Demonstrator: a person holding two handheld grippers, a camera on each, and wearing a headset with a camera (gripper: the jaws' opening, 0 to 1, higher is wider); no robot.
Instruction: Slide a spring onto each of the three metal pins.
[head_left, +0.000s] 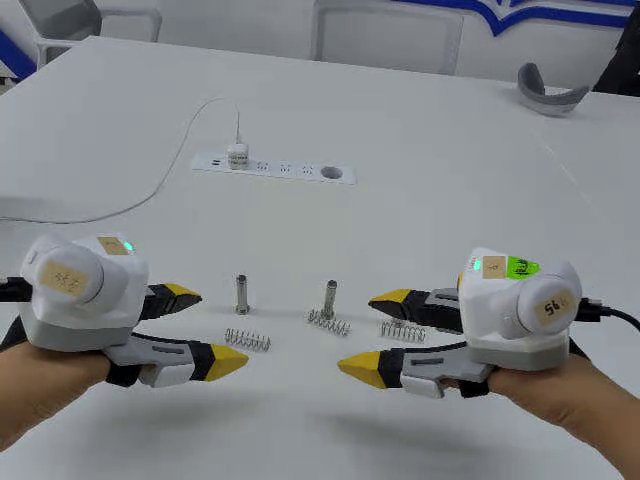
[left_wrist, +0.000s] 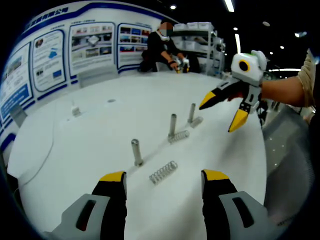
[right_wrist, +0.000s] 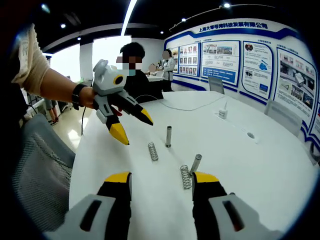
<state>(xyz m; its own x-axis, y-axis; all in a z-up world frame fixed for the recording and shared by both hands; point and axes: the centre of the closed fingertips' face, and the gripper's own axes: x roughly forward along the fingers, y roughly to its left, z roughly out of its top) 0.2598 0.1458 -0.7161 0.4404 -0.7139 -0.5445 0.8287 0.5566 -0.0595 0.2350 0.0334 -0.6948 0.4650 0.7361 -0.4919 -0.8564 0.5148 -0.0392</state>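
Left claw (head_left: 212, 328) and right claw (head_left: 365, 332) both spread wide, gripping nothing, held over the white worktop (head_left: 400, 120) with tips facing each other. Between them, left pin (head_left: 241, 293) and middle pin (head_left: 330, 297) stand upright; third pin (left_wrist: 191, 113) upright beyond. Left spring (head_left: 247, 339), middle spring (head_left: 328, 322) and right spring (head_left: 403, 331) lie flat on the worktop, each near a pin, the right one just beside the right claw.

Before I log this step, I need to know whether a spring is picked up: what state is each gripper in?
Left gripper: open, holding nothing.
Right gripper: open, holding nothing.
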